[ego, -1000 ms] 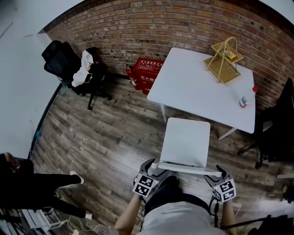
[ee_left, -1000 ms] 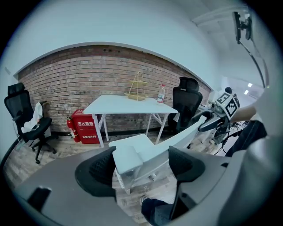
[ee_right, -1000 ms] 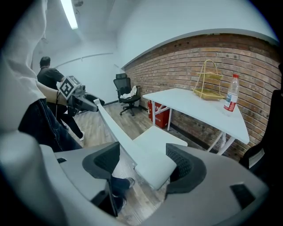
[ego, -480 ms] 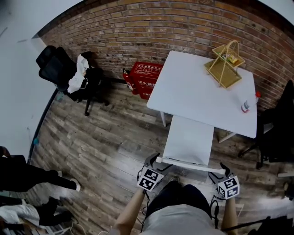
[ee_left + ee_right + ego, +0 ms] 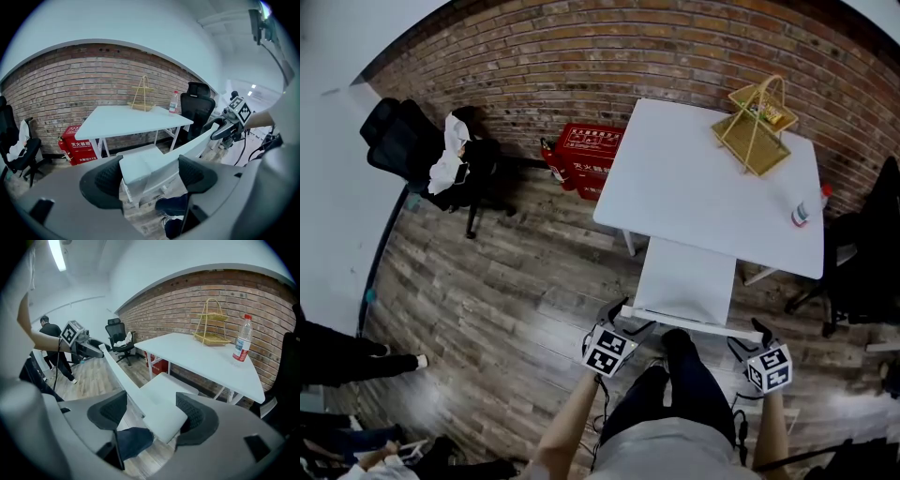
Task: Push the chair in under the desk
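- Half tucked in, by the look of it: finds the chair (image 5: 686, 281) with the seat's far edge beneath the near edge of the desk (image 5: 703, 178), and the backrest out on the near side.
- Shows the left gripper (image 5: 149, 174) with jaws apart around the backrest's left end, just short of the desk; shows the right gripper (image 5: 152, 412) spread the same way at the other end; reads as bracing rather than clamping.
- Risks skewing the seat into the desk leg (image 5: 630, 239) if pushed harder from one end; risks sliding off the backrest, with the jaws this wide.
- Risks jolting the desk and toppling the bottle (image 5: 802, 214) near its right edge; may also rock the basket (image 5: 757, 127) at its far side.
- Risks catching the person's leg (image 5: 680, 366), planted behind the backrest on the near side of the desk.
- Hides the chair's legs below the seat; hides the seat's front under the desk; leaves pad contact with the backrest hard to judge.
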